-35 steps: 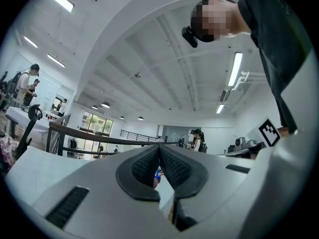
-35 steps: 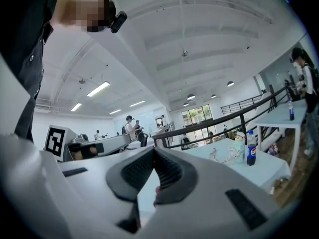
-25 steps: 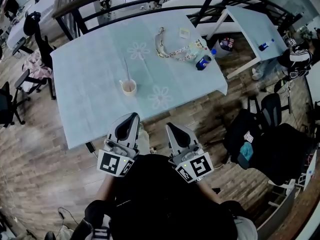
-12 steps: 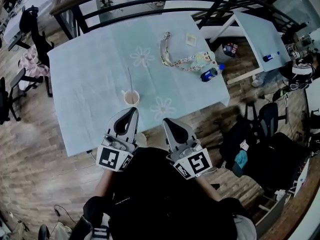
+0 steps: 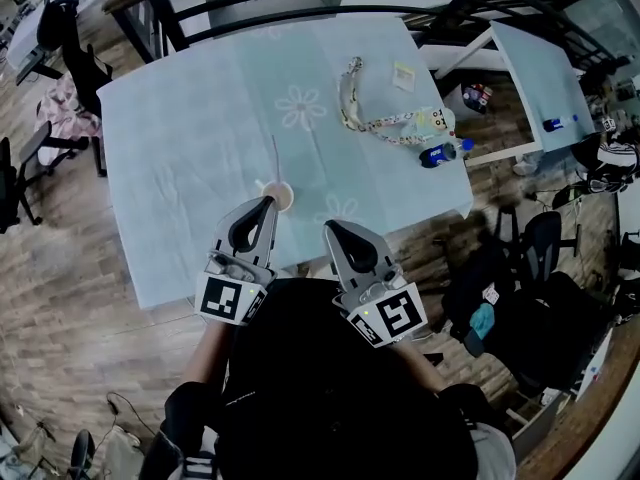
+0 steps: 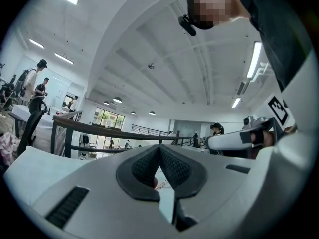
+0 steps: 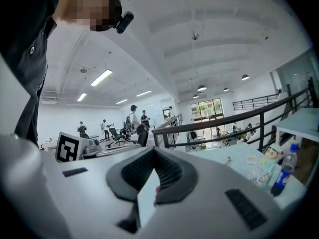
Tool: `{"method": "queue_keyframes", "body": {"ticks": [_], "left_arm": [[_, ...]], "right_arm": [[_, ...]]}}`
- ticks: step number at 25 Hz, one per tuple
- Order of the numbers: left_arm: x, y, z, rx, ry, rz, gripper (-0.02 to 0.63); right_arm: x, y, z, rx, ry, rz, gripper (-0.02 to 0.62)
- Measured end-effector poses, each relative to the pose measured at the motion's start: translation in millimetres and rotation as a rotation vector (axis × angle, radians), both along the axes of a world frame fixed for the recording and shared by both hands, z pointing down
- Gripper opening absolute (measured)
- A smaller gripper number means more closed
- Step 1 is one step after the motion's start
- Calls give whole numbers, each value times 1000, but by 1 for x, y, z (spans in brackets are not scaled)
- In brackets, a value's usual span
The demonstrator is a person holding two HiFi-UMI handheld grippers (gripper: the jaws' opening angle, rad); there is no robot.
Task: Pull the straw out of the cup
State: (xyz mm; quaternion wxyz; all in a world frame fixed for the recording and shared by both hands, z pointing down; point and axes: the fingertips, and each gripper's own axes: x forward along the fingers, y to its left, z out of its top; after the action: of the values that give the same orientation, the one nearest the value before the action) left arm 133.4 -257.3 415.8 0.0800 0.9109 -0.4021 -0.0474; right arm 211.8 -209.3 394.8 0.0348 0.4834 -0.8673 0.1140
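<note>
A small pale cup [image 5: 279,196] with brownish contents stands near the front edge of the light blue table [image 5: 190,138]. A thin straw [image 5: 274,156] rises from it, pointing away from me. My left gripper [image 5: 267,202] is shut with nothing in it, and its tip sits just left of the cup; whether they touch I cannot tell. My right gripper [image 5: 329,227] is also shut on nothing, over the table's front edge to the right of the cup. In the left gripper view the left gripper [image 6: 159,147] shows its pads pressed together. The right gripper [image 7: 153,150] shows the same in the right gripper view.
On the table's far right lie a patterned lanyard [image 5: 372,118], a small card [image 5: 404,76] and a blue-labelled bottle [image 5: 440,154]. A dark railing [image 5: 300,3] runs behind the table. Office chairs [image 5: 55,38] stand at the left and a second table [image 5: 545,68] at the right.
The table and cup have drawn closer to me. The left gripper's tip, which was well short of the cup, is now right beside it. Both grippers stayed shut.
</note>
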Motion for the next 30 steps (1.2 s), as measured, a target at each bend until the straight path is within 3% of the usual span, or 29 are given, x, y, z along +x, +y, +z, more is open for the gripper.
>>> {"method": "queue_keyframes", "body": {"ticks": [17,23,27,30], "left_arm": [[-11,-57,91,-195,-45,-156,15],[1,-68,135,-266,-94,-170,15],[9,-74,161,-322,-122,-164,78],[12,-78,179,-367,-138,-176,81]], "right_arm": [[-6,-50,23,-101,5,-131,9],[2,-59,33,-138,25,-155,9],[6,-65,35,-152,33,-168,9],[7,-68,38,-160,35,-175,9]]}}
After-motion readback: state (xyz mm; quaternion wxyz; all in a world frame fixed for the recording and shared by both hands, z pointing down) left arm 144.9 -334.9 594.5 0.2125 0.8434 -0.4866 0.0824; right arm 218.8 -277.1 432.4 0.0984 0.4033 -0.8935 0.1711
